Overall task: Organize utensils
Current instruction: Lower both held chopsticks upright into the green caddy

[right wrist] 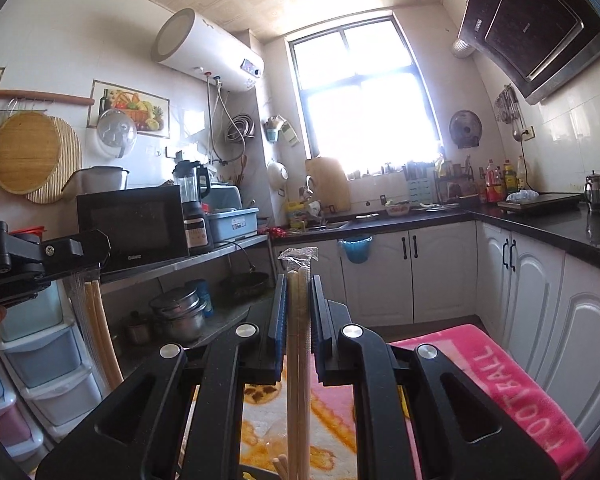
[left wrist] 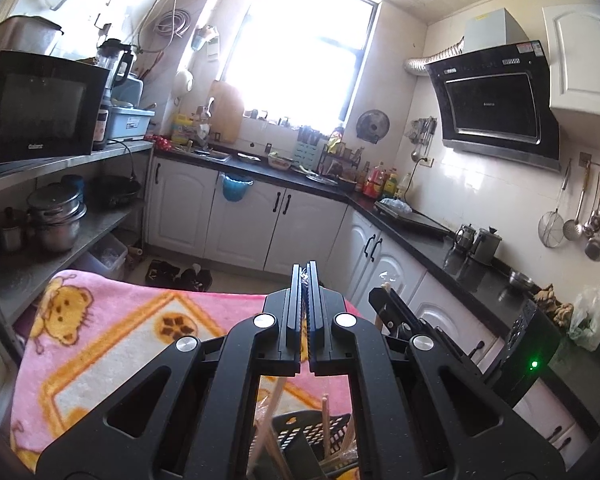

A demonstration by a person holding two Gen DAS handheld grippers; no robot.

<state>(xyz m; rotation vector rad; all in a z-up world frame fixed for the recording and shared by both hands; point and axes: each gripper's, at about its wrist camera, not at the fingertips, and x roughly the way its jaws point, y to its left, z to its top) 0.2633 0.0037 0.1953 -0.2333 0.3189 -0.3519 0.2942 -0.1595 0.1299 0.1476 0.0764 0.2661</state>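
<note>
Your right gripper [right wrist: 299, 308] pinches wrapped chopsticks [right wrist: 299, 344] upright above the black basket [left wrist: 300, 436], your left gripper [left wrist: 305, 280] clamps a plastic wrapper, and slippery film could let either slide free.

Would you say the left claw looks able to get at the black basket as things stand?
Probably yes: the black basket lies right beneath the left claw, with nothing between, though that claw is shut on wrapped chopsticks.
</note>
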